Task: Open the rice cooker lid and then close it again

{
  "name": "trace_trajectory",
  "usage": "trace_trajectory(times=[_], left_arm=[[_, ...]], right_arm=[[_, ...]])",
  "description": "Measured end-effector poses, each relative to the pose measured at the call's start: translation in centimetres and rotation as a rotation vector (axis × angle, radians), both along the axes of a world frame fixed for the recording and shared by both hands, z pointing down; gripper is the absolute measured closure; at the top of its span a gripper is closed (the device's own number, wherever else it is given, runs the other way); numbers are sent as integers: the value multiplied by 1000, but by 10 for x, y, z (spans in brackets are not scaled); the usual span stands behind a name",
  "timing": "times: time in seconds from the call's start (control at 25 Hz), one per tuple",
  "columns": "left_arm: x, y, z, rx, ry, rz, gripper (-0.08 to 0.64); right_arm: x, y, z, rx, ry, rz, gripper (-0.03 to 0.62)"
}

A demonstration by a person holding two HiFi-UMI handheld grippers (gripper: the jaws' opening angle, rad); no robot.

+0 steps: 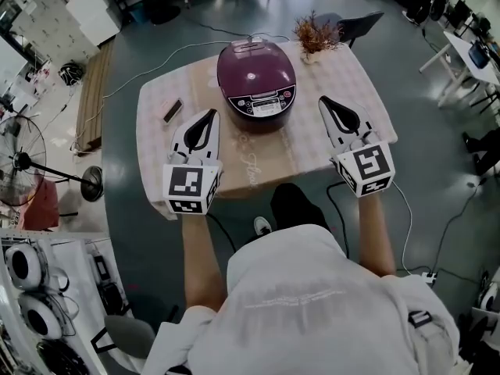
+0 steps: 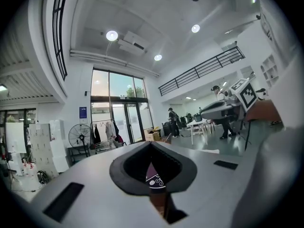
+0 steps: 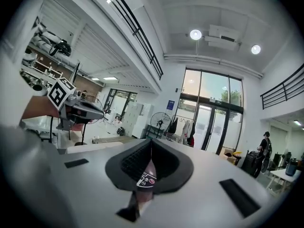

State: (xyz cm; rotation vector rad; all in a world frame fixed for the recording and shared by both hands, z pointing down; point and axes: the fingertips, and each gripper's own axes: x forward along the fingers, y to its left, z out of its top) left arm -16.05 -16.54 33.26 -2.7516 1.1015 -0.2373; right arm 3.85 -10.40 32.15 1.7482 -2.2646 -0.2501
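A tabletop (image 1: 152,135) wears a pale checked cloth. On its left side lies a small dark flat thing (image 1: 172,110) (a phone or a remote, too small to tell). At the far edge stands a bunch of dry reddish twigs (image 1: 316,33), with a dark chair (image 1: 361,24) just behind. A thin cable (image 1: 168,53) runs over the grey floor (image 1: 129,209). A standing fan (image 1: 92,184) is off to the left. Far away are tall glass doors (image 2: 118,115), round ceiling lights (image 2: 112,35) and a person (image 3: 264,148).
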Motion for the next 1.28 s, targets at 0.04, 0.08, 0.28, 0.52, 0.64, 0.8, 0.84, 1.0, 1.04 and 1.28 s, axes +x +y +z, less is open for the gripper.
trace_trajectory(times=[0.04, 0.08, 0.28, 0.52, 0.64, 0.8, 0.84, 1.0, 1.04, 1.28], left_arm=[[1, 2, -4, 3, 11, 6, 545], [3, 4, -7, 4, 21, 14, 545], [10, 8, -11, 13, 21, 37, 545], [19, 2, -9, 13, -3, 46, 545], [21, -1, -7, 11, -12, 49, 545], [21, -5, -6, 11, -14, 48, 545], [21, -7, -5, 9, -13, 47, 545], [21, -10, -1, -2, -1, 51, 545], [21, -11, 0, -5, 2, 52, 545], [26, -12, 1, -13, 2, 64, 545]], right_arm=[[1, 2, -1, 0, 4, 2, 565], [3, 3, -2, 0, 8, 4, 565], [7, 5, 4, -10, 21, 8, 566], [9, -1, 8, -14, 25, 0, 566], [12, -4, 8, -11, 18, 4, 566], [11, -11, 7, -8, 13, -5, 566], [10, -12, 8, -10, 13, -10, 566], [9, -17, 12, -22, 15, -25, 566], [9, -18, 13, -23, 16, -25, 566], [15, -17, 13, -30, 13, -14, 566]])
